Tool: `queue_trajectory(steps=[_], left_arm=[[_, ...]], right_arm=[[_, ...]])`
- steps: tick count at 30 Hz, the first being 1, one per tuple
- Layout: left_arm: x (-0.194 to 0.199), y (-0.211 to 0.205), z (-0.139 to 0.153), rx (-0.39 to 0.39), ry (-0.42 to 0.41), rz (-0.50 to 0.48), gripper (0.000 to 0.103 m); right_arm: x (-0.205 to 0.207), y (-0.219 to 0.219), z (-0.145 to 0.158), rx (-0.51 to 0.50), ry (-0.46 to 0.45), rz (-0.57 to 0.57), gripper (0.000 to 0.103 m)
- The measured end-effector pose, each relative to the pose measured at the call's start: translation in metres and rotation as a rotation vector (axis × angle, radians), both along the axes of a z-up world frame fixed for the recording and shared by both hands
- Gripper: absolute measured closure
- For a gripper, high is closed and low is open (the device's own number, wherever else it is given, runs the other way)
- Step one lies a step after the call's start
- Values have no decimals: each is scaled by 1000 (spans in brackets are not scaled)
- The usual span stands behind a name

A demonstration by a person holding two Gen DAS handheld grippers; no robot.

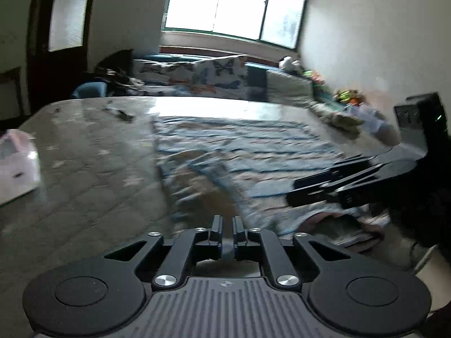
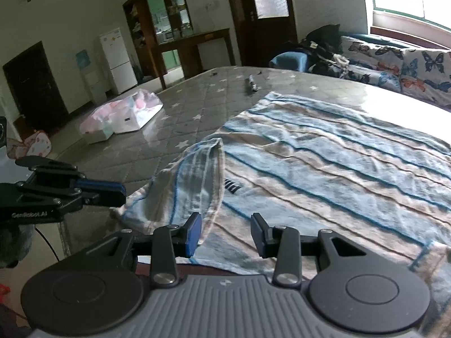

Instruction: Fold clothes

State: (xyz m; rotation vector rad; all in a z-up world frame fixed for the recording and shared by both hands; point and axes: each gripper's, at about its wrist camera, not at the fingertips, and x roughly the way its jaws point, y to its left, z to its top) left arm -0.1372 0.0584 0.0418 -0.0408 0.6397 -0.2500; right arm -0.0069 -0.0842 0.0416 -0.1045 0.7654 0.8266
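1. Near the bed's (image 2: pixel 157 129) front edge lies a striped shirt (image 2: pixel 324 152), spread mostly flat, one sleeve (image 2: pixel 194 177) turned up and lying partly over the body at the shirt's left side.
2. Left gripper (image 1: pixel 227 226): jaws nearly closed with a thin gap. It hangs low at the sleeve's edge; whether cloth is pinched I cannot tell, since that view is blurred.
3. Right gripper (image 2: pixel 225 232): jaws wide open, empty, poised just above the shirt's near hem beside the sleeve.
4. Step in hand, as I judge it: working the sleeve inward over the body. The shirt shows no full fold across its length.
5. A next move would call for the right jaws to close on cloth near the hem or sleeve, and both grippers to travel together so the fold line stays straight.
6. Bed cover: grey, quilted, star-printed, glossy. A small dark object (image 2: pixel 251 84) lies toward the far edge, a pink package (image 2: pixel 126 115) at the left.
7. Beyond: a butterfly-print sofa (image 2: pixel 394 62), a window (image 1: pixel 234 2), a white fridge (image 2: pixel 118 59), dark doors.
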Motion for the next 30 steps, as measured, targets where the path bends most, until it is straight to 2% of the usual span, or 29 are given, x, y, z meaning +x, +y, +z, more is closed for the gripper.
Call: queue_trajectory(steps=[2, 7, 8, 12, 13, 14, 16, 17, 20, 26, 29, 30], left_arm=[[-4, 5, -2, 21, 3, 11, 78], [-14, 15, -6, 72, 11, 31, 71], [-15, 14, -7, 81, 11, 26, 70], [-15, 10, -13, 106, 7, 5, 70], [-15, 9, -15, 114, 6, -1, 70], [-14, 8, -16, 122, 4, -6, 70], [-14, 6, -18, 138, -1, -18, 73], [-14, 6, -18, 146, -3, -24, 81], [-15, 5, -17, 159, -16, -29, 91], [-14, 10, -17, 149, -11, -25, 92], [-14, 9, -17, 150, -8, -26, 92], [-14, 10, -17, 148, -7, -25, 92]], right_arm=[[0, 6, -3, -1, 14, 18, 64], [1, 18, -12, -17, 51, 52, 65], [0, 20, -13, -23, 56, 58, 68], [-3, 25, -15, -39, 67, 74, 89], [-4, 25, -14, -42, 65, 74, 90], [-4, 25, -14, -41, 66, 72, 96], [-5, 23, -11, -35, 70, 68, 100], [-6, 23, -10, -35, 69, 67, 101], [-12, 20, -1, -21, 62, 81, 102], [-22, 21, 2, -49, 60, 118, 102], [-19, 20, 2, -44, 56, 98, 95], [-16, 19, 2, -35, 57, 92, 88]])
